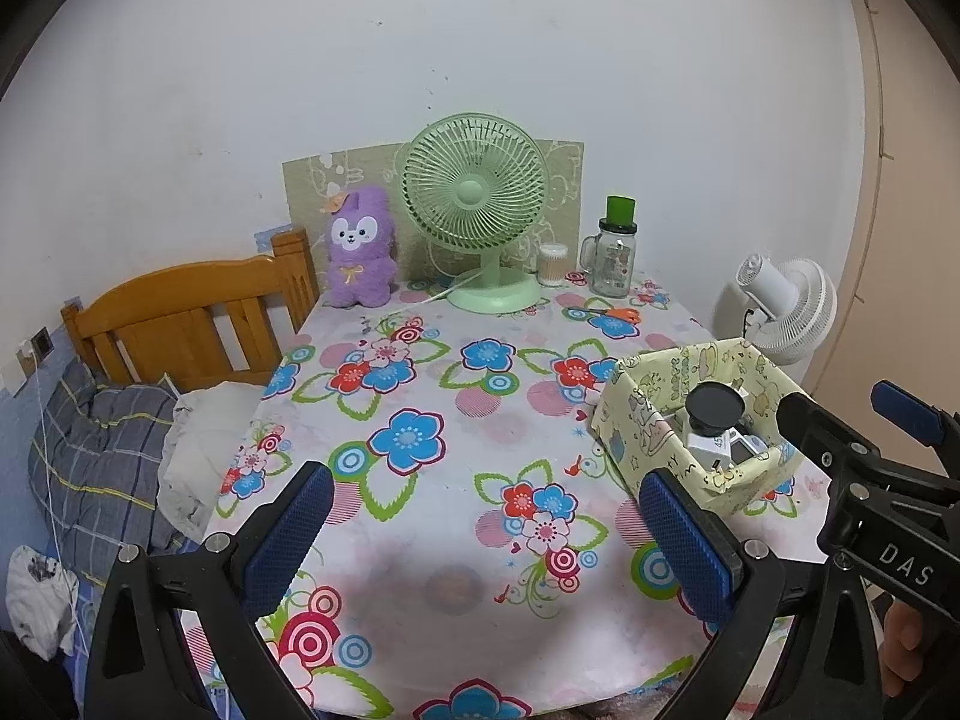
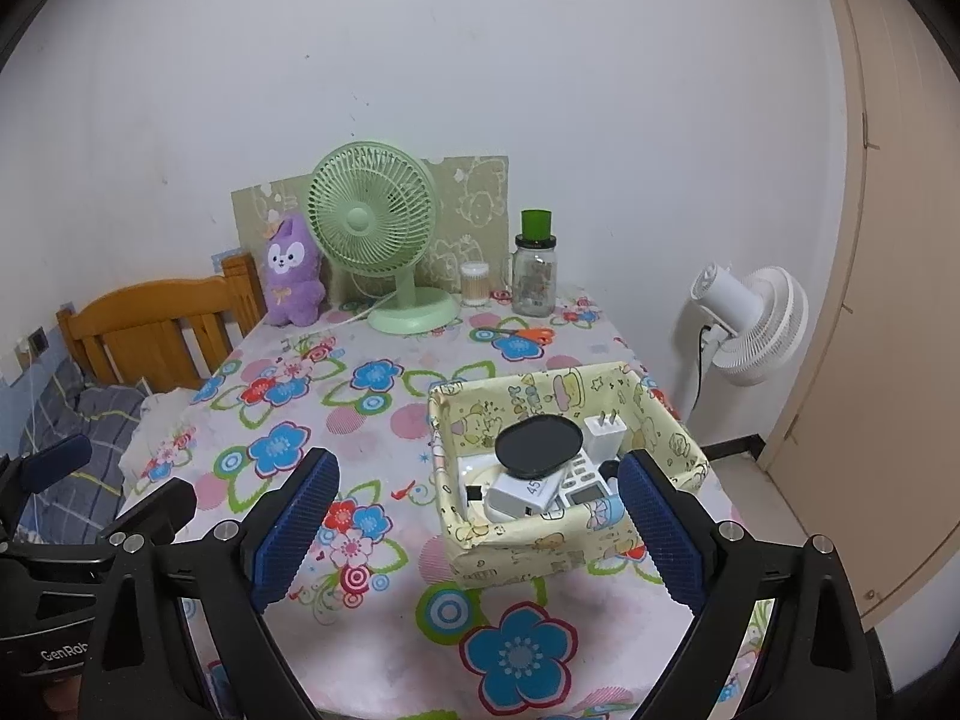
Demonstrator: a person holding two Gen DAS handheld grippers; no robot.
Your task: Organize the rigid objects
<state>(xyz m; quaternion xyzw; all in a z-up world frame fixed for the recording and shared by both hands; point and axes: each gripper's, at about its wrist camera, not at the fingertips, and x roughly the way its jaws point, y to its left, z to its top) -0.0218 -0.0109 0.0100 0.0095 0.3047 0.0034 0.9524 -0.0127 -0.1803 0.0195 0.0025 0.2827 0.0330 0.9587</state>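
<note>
A pale yellow cartoon-print box stands on the right part of the floral table; it also shows in the left wrist view. It holds a black round lid, a white plug adapter, a white charger block and a remote-like device. My right gripper is open and empty, just in front of the box. My left gripper is open and empty above bare tablecloth, left of the box. The right gripper also shows in the left wrist view.
At the table's back stand a green desk fan, a purple plush toy, a cotton swab tub and a glass jar with a green lid. Orange scissors lie nearby. A bed is left, a white floor fan right.
</note>
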